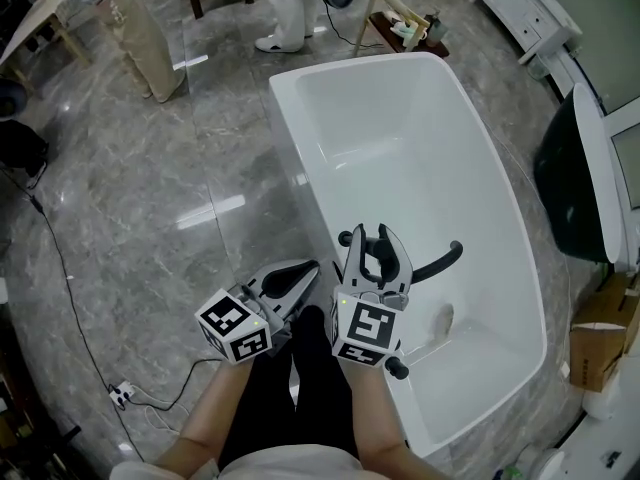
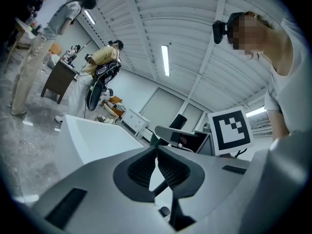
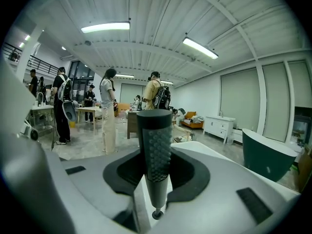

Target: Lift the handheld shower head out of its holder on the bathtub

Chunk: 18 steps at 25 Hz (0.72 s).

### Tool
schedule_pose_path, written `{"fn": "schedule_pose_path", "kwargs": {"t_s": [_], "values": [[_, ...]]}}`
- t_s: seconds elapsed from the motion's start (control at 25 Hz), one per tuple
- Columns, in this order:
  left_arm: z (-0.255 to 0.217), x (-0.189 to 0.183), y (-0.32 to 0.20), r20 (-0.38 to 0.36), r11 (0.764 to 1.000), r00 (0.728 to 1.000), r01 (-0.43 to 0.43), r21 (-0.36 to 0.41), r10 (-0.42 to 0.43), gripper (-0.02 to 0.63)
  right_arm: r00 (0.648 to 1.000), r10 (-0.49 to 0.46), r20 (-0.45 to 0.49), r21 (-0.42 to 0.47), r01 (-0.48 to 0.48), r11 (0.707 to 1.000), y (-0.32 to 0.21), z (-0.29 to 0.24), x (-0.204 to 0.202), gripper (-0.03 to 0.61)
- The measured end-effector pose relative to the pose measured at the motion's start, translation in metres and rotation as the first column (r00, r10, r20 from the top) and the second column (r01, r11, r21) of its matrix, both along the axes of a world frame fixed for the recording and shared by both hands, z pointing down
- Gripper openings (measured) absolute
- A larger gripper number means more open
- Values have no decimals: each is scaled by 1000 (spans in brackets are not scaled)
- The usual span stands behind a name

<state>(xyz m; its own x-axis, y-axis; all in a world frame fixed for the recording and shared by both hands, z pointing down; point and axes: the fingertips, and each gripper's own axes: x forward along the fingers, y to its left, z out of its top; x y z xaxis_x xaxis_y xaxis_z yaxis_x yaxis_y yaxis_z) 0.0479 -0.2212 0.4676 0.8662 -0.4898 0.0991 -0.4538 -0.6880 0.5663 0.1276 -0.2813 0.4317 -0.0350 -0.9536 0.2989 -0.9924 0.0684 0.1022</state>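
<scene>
Two hand-held grippers are seen side by side above the near end of a white bathtub [image 1: 300,138]. The right hand-held gripper [image 1: 378,255] is clamped on the black shower head [image 3: 154,150], which is held upright between the pads with its dotted face shown, over the tub's near edge. The left hand-held gripper [image 1: 298,276] is pressed together with nothing between its pads, just outside the tub's wall. The tub is set on a glossy grey marble floor [image 1: 150,188], across which a thin black cable [image 1: 70,288] is trailed. A ribbed white ceiling [image 3: 146,48] is lit by strip lights [image 3: 105,27]. Several people [image 3: 108,106] are gathered farther back, and a dark green tub [image 3: 265,155] and a white cabinet [image 3: 219,126] are placed to the right.
</scene>
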Motion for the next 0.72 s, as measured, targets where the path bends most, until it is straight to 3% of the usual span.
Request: {"fn": "schedule_pose_path", "kwargs": {"t_s": [0.72], "values": [[-77,-11,5,1,992,1000,19,124,-20,20,993,-119,16,40,118,992,15,-79,-7,127]]}}
